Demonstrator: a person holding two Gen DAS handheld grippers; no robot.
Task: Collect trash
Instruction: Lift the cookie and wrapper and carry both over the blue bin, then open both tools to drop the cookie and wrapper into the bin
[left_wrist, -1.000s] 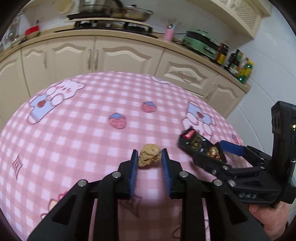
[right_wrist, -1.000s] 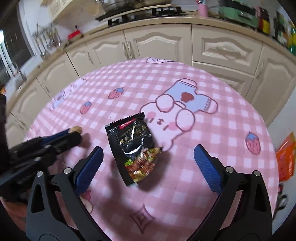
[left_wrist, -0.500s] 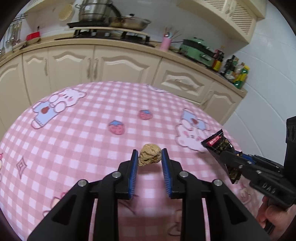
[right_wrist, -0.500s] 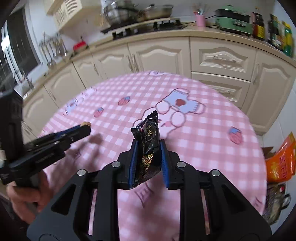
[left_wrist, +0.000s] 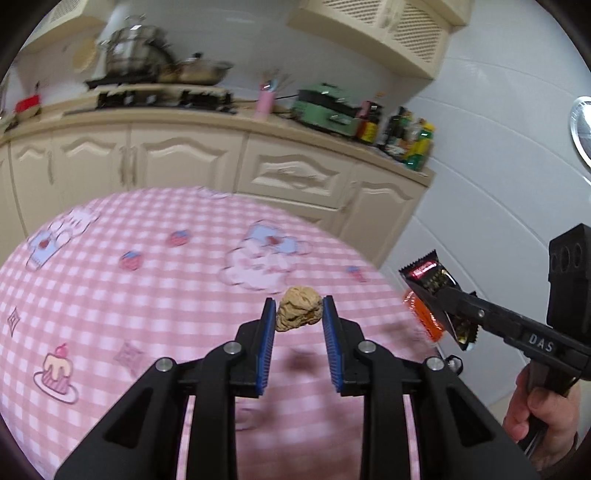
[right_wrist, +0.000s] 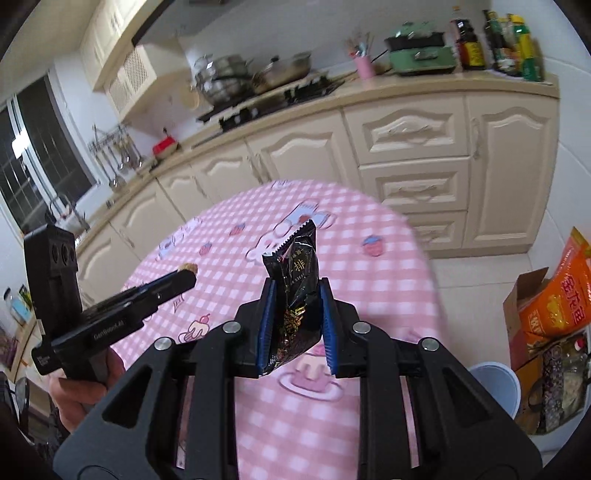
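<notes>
My left gripper (left_wrist: 299, 307) is shut on a crumpled brown paper ball (left_wrist: 297, 316), held above the pink checked tablecloth (left_wrist: 147, 295). My right gripper (right_wrist: 295, 286) is shut on a black snack packet (right_wrist: 295, 264) that stands upright between its blue pads (right_wrist: 266, 314). In the left wrist view the packet (left_wrist: 428, 275) hangs at the right, past the table's edge, with a hand on the handle below it. In the right wrist view the left gripper (right_wrist: 186, 275) shows at the left with the ball (right_wrist: 187, 266) at its tip.
On the floor to the right of the table stand a pale blue bin (right_wrist: 495, 384), an orange bag (right_wrist: 557, 295) and a cardboard box (right_wrist: 515, 299). Cream kitchen cabinets (left_wrist: 184, 158) run behind the table, with pots and bottles on the counter.
The right gripper shut on the snack packet and lifted it off the table. Both grippers rose and swung towards the table's right edge; the left kept hold of the paper ball.
</notes>
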